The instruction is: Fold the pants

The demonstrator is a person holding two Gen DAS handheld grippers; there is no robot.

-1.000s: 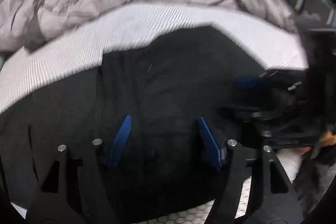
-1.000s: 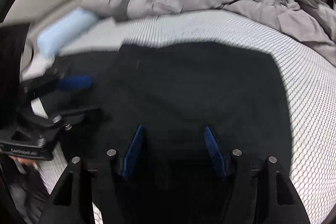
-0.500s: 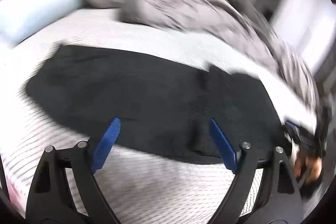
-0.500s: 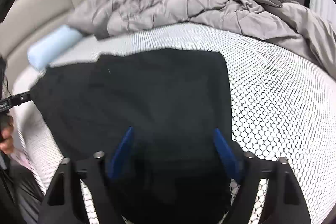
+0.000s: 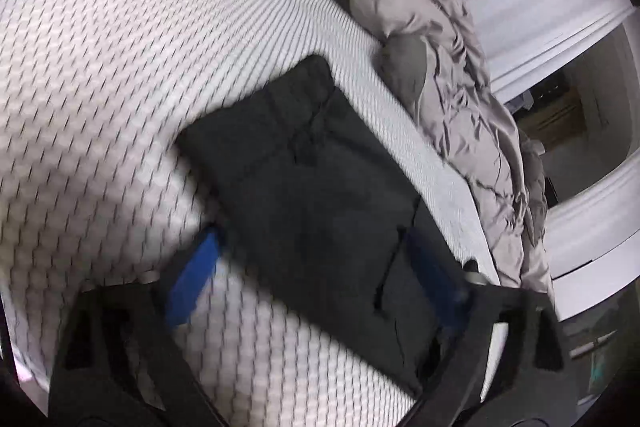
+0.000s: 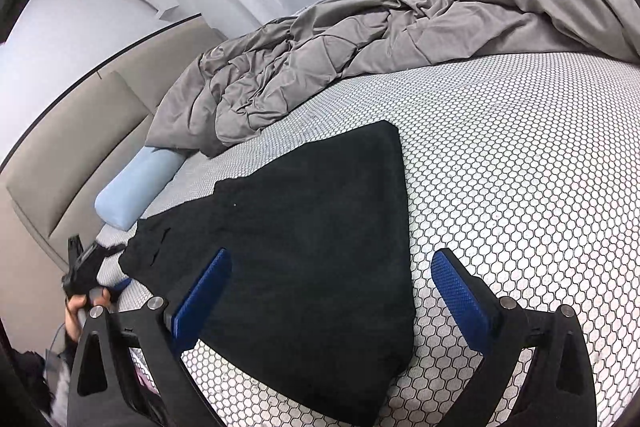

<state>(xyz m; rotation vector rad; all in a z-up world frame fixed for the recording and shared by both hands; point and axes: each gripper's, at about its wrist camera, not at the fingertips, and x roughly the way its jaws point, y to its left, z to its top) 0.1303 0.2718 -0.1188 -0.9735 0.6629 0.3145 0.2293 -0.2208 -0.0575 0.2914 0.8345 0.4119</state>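
White honeycomb-patterned mattress cover (image 6: 520,187) spans the bed, with a rumpled grey quilted duvet (image 6: 360,39) bunched at the far side and a pale blue bolster pillow (image 6: 136,187) by the headboard. The black fabric pants (image 6: 304,251) lie flat on it as a long band, apparently already folded lengthwise; the crosswise folds seem left to do. The right tool (image 6: 332,291) hangs over the near end, jaws opening wide, pads clear of the cloth. The left tool (image 5: 316,275), blurred, hovers over the other end, jaws closing slightly, gripping nothing. A second earlier both tools sat close together low over the cloth; now they stand at opposite ends.
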